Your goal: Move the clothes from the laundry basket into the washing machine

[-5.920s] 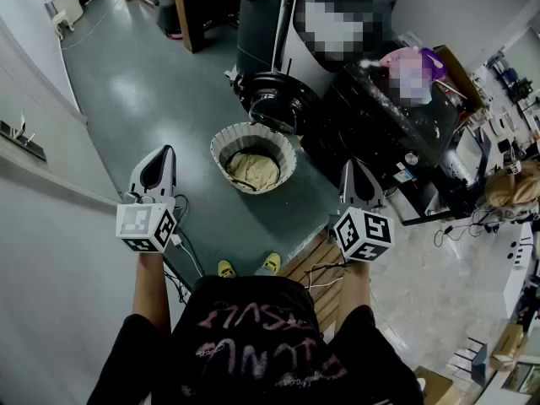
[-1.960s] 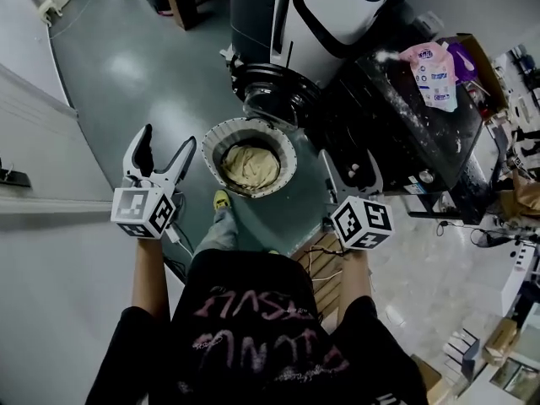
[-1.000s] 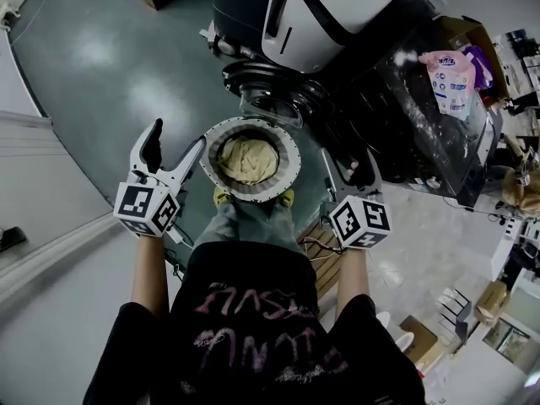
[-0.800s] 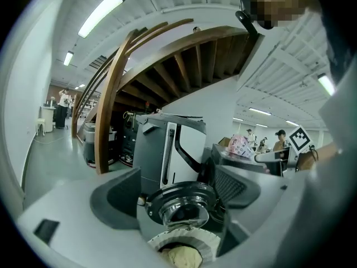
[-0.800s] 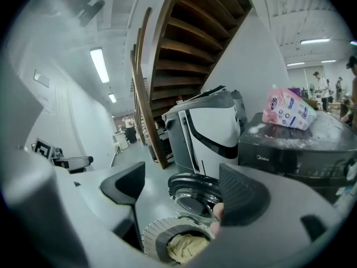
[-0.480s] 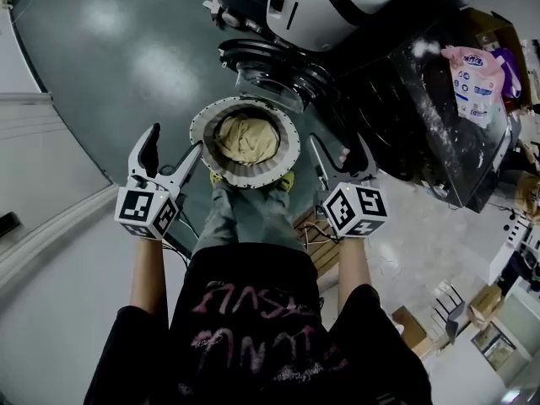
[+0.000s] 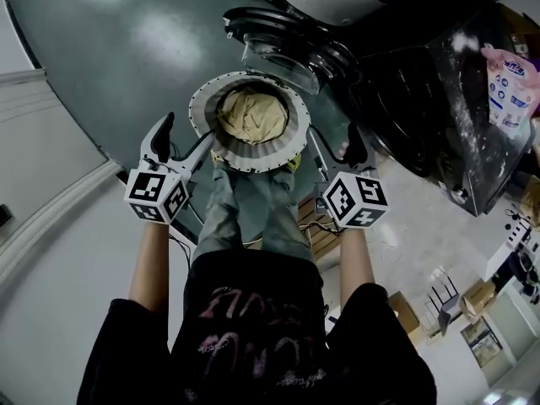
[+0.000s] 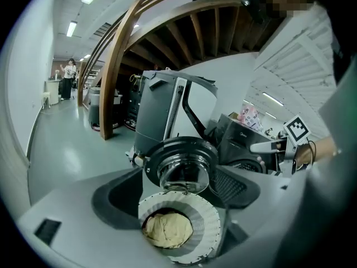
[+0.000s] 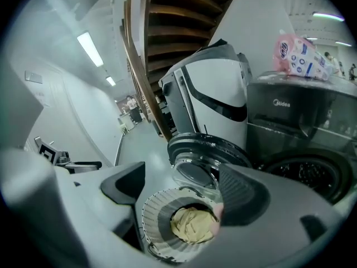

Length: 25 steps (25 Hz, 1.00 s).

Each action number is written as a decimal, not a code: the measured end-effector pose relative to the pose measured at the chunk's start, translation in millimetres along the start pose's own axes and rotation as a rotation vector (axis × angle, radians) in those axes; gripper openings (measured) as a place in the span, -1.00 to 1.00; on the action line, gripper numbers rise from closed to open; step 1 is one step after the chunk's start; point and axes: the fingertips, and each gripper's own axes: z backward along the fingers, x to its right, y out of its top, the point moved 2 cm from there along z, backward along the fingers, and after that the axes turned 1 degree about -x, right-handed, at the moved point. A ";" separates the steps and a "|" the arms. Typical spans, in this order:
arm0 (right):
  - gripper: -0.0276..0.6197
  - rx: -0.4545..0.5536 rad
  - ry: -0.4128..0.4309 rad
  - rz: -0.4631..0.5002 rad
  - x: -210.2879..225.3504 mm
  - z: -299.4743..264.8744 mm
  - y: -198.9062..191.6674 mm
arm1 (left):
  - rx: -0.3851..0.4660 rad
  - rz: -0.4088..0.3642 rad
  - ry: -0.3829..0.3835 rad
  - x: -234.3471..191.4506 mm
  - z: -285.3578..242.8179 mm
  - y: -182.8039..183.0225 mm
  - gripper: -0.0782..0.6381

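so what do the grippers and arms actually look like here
The left hand-held gripper and right hand-held gripper are alike: light grey two-jaw clamps with dark inner faces, tapering towards the tips. Each carries a white cube printed with black square markers. The person wears a black short-sleeved T-shirt with pink lettering.

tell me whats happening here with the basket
A person stands over a white laundry basket with a yellowish cloth bunched inside. The left gripper and right gripper are both open and empty, one on either side of the basket. Just beyond it, the washing machine has its round door open. Nothing is picked up yet.
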 end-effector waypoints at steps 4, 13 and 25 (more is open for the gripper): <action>0.36 -0.044 -0.005 -0.014 8.8 -26.0 -29.7 | -0.039 0.024 -0.004 -9.0 -27.1 -28.0 0.37; 0.36 -0.122 -0.010 -0.055 30.0 -81.7 -108.9 | -0.100 0.069 0.012 -28.9 -91.5 -98.1 0.35; 0.34 -0.245 0.040 -0.038 44.5 -170.1 -209.4 | -0.232 0.119 0.023 -63.0 -179.6 -203.5 0.32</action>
